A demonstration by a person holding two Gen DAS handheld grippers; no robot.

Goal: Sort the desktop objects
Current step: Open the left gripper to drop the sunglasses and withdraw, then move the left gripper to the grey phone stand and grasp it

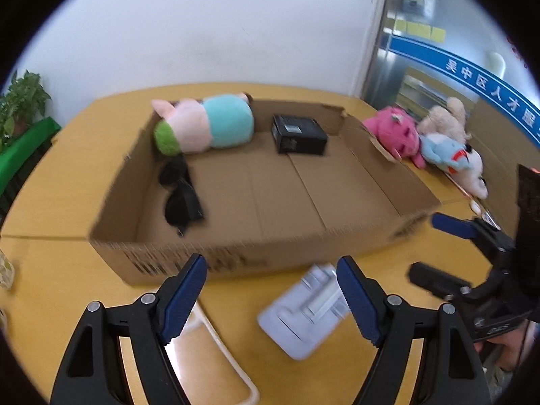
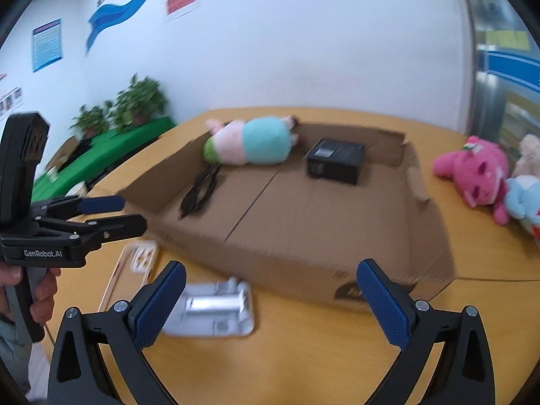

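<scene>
Some things are in the box, more are left on the desk.
The pig toy, black box and sunglasses lie in the cardboard box. The grey tray sits near, between the left gripper jaws, open. The right gripper is open, empty. Pink toy waits far right.

Blurred print, smeared edges and things cut off at the frame

The printing on the cardboard box front wall is smeared beyond reading; the grey plastic tray is blurred, so its moulded contents cannot be told, and the left gripper's right finger covers one corner. The white frame runs off the bottom edge, the pale blue plush off the right edge; wall posters are too small to read
</scene>
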